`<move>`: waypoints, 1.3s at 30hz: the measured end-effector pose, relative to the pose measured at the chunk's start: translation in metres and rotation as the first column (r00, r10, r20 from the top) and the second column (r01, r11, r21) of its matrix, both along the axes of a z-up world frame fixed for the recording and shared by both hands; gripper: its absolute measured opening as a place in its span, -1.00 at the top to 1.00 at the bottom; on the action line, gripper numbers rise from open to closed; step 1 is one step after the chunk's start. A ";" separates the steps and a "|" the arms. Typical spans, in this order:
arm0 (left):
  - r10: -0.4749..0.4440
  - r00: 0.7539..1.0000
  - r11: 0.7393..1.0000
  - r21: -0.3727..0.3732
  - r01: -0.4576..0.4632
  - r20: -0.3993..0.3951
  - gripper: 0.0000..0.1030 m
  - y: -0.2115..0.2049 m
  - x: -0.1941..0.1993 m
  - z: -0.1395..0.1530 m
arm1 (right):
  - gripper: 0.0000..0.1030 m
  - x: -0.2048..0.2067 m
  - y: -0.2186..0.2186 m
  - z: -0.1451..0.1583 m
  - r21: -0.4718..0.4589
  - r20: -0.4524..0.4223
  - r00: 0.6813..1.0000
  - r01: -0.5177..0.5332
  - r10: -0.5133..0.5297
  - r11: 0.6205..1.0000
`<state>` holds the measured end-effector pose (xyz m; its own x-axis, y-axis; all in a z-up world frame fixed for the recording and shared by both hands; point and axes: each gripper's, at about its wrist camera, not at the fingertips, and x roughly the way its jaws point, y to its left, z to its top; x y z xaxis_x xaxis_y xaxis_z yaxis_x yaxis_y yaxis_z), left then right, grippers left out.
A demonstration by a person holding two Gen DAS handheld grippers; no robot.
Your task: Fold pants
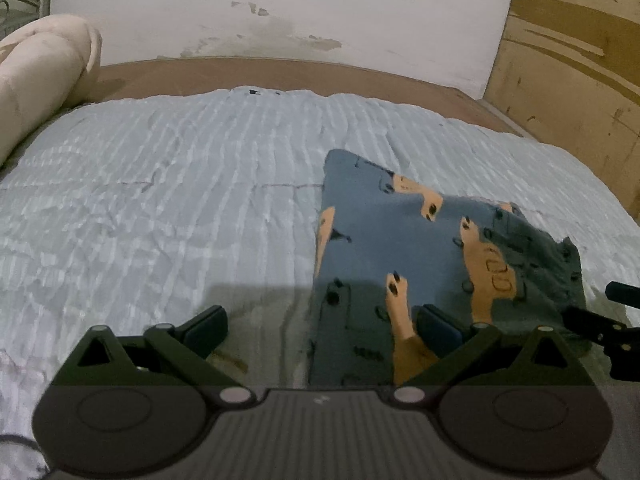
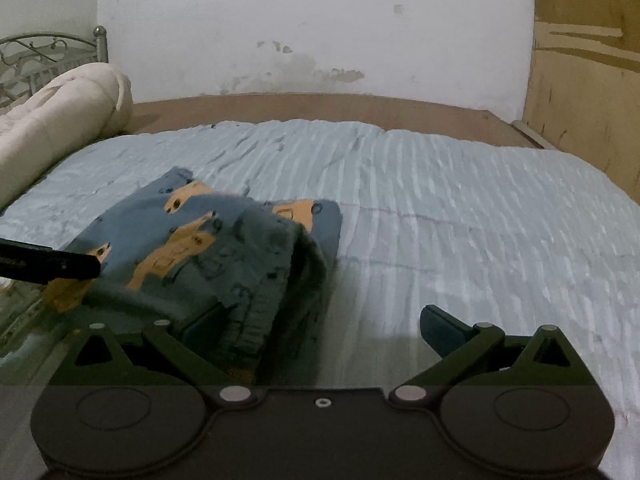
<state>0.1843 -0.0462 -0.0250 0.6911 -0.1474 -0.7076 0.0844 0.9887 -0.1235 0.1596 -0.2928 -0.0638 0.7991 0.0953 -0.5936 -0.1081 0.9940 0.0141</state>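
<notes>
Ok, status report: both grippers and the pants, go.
Left gripper open, right gripper open, both at the near edge. Pants folded on the blue bedspread. Nothing blocking.

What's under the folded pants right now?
The pants lie on the ribbed light-blue bedspread, which shows all around them. Whatever sits directly beneath the folded layers is covered.

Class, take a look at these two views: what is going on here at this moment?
A person holding a gripper in each hand is folding a pair of blue pants with orange shapes on a bed covered with a pale blue bedspread. The pants lie in a compact folded bundle. The left gripper and the right gripper are both open at the near edge of the bundle, gripping nothing. A rolled cream blanket lies at the far left.
</notes>
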 end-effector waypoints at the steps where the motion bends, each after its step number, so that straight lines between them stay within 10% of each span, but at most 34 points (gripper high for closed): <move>1: -0.004 1.000 1.000 0.005 0.004 0.001 -0.99 0.000 -0.004 0.000 | -0.99 -0.004 0.000 -0.001 0.004 -0.002 1.000 0.002 -0.002 1.000; 12: -0.028 1.000 1.000 0.014 0.028 0.005 -0.99 0.000 -0.038 -0.001 | -0.99 -0.031 -0.002 -0.008 0.020 -0.027 0.999 0.031 -0.031 0.999; 20: 0.011 0.990 0.997 -0.081 0.001 0.138 -0.99 0.010 -0.037 0.022 | -0.99 -0.022 -0.016 0.021 0.169 0.109 0.992 -0.080 0.062 0.982; 30: -0.032 0.999 0.989 -0.142 0.030 -0.014 -0.99 0.013 0.020 -0.002 | -0.99 0.051 -0.036 -0.007 0.398 -0.051 0.991 -0.096 0.126 0.912; 39: -0.072 0.997 0.989 -0.128 0.071 0.002 -0.99 0.010 0.038 -0.012 | -0.99 0.070 -0.037 -0.020 0.488 -0.057 0.982 -0.131 0.181 0.863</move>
